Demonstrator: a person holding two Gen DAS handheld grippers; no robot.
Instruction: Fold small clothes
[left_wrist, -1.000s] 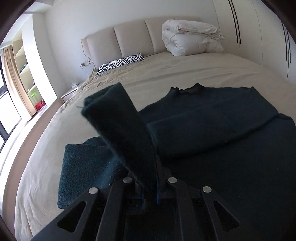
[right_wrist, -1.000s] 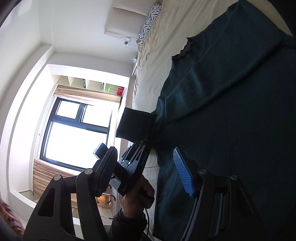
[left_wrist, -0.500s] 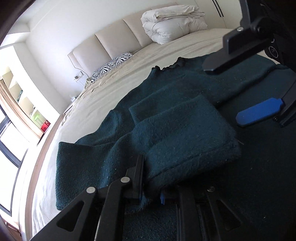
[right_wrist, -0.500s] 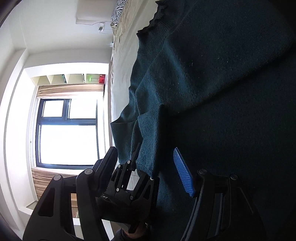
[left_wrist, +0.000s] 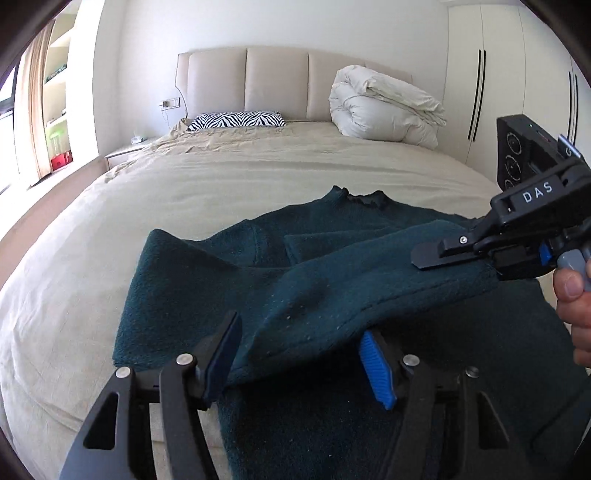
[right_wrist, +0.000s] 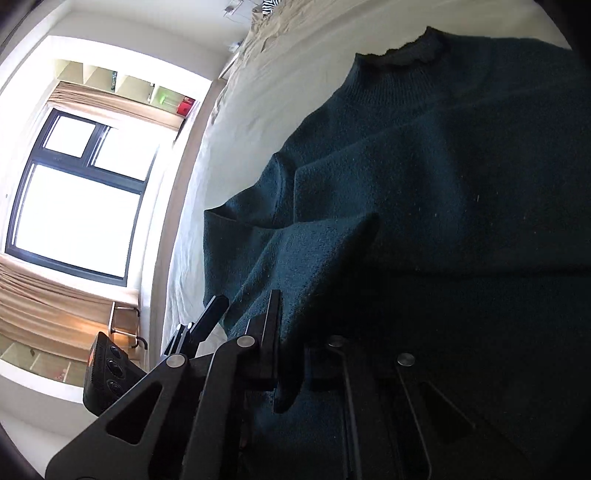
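Lying across a beige bed (left_wrist: 155, 206), a dark teal sweater (left_wrist: 229, 295) of thick, fuzzy knit shows pale lint specks and a ruffled, ribbed collar (left_wrist: 364, 197) pointing toward the headboard (left_wrist: 277, 85). One sleeve (left_wrist: 388, 273) is drawn across the body, its cuff end raised off the fabric below.

The right gripper (left_wrist: 491, 262), black angular plastic with a white label, is clamped on that cuff; its jaws have just closed, and the right wrist view shows knit pinched between the two dark fingers (right_wrist: 269, 332). A hand (left_wrist: 574, 306) grips its handle at the frame's edge.

The left gripper (left_wrist: 299, 362) stands apart, having just been opening; its ridged blue pads (left_wrist: 376, 369) sit either side of the sleeve's lower fold without pressing it.

The sheet is smooth near the sweater and creased toward the padded, panelled headboard. A zebra-striped pillow (left_wrist: 236, 120) lies flat there, beside a puffy white duvet (left_wrist: 384, 110) folded into a bundle. White wardrobe doors (left_wrist: 480, 74) with slim dark handles line one side; a bright window (right_wrist: 74, 192) with tan curtains and open shelves fills the other.
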